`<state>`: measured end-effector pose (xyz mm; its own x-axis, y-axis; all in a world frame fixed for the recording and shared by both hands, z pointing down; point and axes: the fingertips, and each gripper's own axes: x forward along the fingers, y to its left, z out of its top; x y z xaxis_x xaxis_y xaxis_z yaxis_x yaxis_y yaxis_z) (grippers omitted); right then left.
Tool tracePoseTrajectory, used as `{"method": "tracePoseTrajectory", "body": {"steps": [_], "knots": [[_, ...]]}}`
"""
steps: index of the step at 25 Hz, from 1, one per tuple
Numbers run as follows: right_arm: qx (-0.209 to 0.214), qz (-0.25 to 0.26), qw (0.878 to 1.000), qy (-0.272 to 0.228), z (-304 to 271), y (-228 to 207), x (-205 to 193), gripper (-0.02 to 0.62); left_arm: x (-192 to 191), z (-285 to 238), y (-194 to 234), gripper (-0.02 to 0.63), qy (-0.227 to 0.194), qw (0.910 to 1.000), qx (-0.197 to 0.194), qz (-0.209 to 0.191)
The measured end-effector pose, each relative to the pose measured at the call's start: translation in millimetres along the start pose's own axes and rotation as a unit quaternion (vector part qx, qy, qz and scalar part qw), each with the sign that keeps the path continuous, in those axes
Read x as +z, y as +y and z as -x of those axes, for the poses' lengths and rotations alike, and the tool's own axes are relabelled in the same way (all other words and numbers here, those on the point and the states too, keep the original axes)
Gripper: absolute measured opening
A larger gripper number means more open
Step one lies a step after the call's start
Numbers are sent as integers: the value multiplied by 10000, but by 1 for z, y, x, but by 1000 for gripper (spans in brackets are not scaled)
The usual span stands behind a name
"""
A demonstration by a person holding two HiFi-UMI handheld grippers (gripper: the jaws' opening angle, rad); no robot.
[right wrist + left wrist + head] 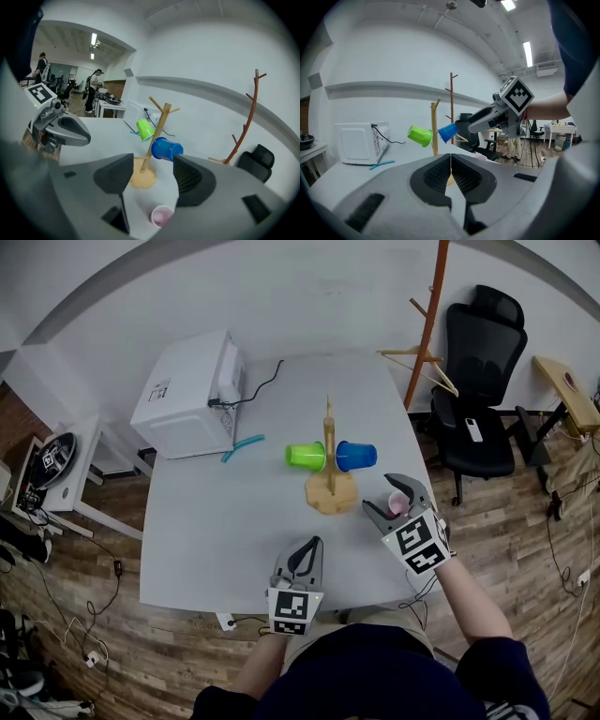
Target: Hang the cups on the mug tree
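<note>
Shows two cups already on the wooden mug tree [330, 470] mid-table: green cup [306, 456] left of the trunk, blue cup [356, 456] right of it, both on their sides. Holds the left gripper [313, 544] closed and empty at the white table's [206, 521] near edge. Holds the right gripper [382, 493] spread wide around a pink cup [398, 504], just right of the tree's base, pads not pressing it.

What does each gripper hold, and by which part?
Nothing. Left gripper is shut, empty; pink cup stands between right gripper's open jaws, ungripped.
</note>
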<state>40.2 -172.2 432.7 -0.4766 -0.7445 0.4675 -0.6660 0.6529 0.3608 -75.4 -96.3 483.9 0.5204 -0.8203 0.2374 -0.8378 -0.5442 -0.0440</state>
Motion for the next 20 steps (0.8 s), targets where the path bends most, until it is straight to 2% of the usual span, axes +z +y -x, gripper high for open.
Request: {"method": "tracePoseTrajectory", "body": {"steps": [4, 8, 12, 20], "knots": [[-18, -309, 9995, -95, 6, 10, -5, 260, -1, 0, -1, 20, 4, 10000, -20, 19], [-272, -582, 9977, -231, 13, 11, -8, 148, -1, -1, 0, 20, 13, 10000, -38, 46], [-472, -778, 9955, -272, 19, 9, -14, 78, -2, -2, -1, 20, 30, 10000, -59, 35], [-549, -1077, 9925, -155, 24, 26, -28, 44, 0, -4, -1, 20, 34, 9999, -104, 22]]}}
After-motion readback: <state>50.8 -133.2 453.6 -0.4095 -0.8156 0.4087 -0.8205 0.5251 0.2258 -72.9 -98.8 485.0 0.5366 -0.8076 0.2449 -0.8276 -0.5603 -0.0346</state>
